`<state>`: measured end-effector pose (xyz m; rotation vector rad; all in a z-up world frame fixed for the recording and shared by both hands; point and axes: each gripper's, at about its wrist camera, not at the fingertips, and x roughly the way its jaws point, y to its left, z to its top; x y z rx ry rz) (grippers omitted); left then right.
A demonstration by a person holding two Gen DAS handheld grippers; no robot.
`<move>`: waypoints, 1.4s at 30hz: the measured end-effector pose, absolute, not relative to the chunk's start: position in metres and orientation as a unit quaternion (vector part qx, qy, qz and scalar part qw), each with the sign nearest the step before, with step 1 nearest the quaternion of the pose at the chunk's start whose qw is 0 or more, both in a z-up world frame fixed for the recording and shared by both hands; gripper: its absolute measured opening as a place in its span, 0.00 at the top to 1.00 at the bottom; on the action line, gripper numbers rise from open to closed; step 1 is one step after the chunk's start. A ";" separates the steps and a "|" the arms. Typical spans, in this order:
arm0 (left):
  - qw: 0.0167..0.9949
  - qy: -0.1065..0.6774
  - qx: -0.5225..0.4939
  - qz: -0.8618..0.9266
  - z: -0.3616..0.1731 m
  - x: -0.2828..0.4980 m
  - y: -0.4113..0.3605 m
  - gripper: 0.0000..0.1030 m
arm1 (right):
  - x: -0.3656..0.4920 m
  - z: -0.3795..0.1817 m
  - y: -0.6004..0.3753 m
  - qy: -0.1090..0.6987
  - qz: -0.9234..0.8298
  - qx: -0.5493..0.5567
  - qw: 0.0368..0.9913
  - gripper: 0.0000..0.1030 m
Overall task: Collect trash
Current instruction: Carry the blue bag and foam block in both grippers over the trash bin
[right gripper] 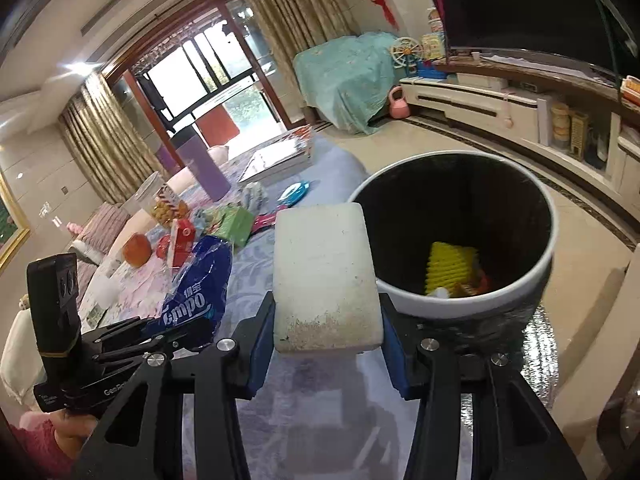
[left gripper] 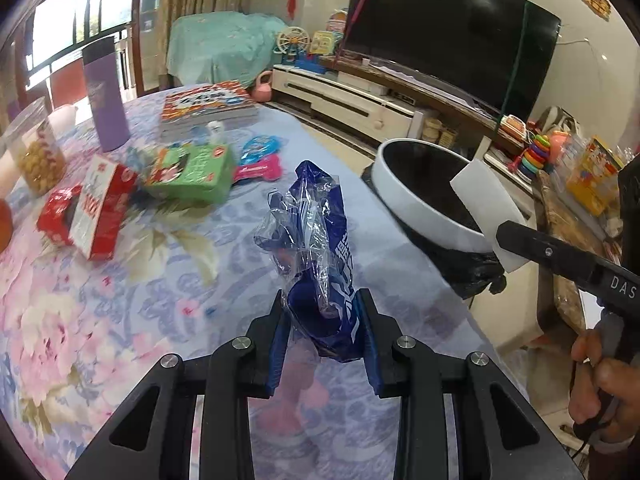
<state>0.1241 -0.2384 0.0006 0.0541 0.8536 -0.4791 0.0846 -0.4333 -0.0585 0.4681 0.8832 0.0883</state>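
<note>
My left gripper (left gripper: 324, 304) is shut on a crumpled blue plastic wrapper (left gripper: 316, 248) and holds it upright above the floral tablecloth; it also shows in the right wrist view (right gripper: 196, 280). My right gripper (right gripper: 326, 320) is shut on a white foam block (right gripper: 324, 276), just left of the rim of the white trash bin (right gripper: 532, 280). In the left wrist view the foam block (left gripper: 484, 208) hangs over the near edge of the bin (left gripper: 420, 208). The bin, lined with a black bag, holds yellow and red trash (right gripper: 452, 268).
On the table (left gripper: 120, 304) lie a red carton (left gripper: 100, 208), a green box (left gripper: 192, 172), a pink and blue toy (left gripper: 256, 160), books (left gripper: 208, 104), a purple tumbler (left gripper: 105, 96) and a snack jar (left gripper: 38, 156). A TV stand (left gripper: 360, 108) runs behind the bin.
</note>
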 end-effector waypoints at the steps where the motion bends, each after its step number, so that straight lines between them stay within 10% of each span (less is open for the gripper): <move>1: 0.882 0.410 0.028 -0.233 0.001 0.125 -0.242 0.70 | 0.084 -0.058 -0.437 0.423 0.039 0.225 0.877 0.53; 42: 0.865 0.393 0.091 -0.298 0.003 0.203 -0.371 0.70 | 0.112 -0.064 -0.522 0.441 -0.036 0.202 0.874 0.53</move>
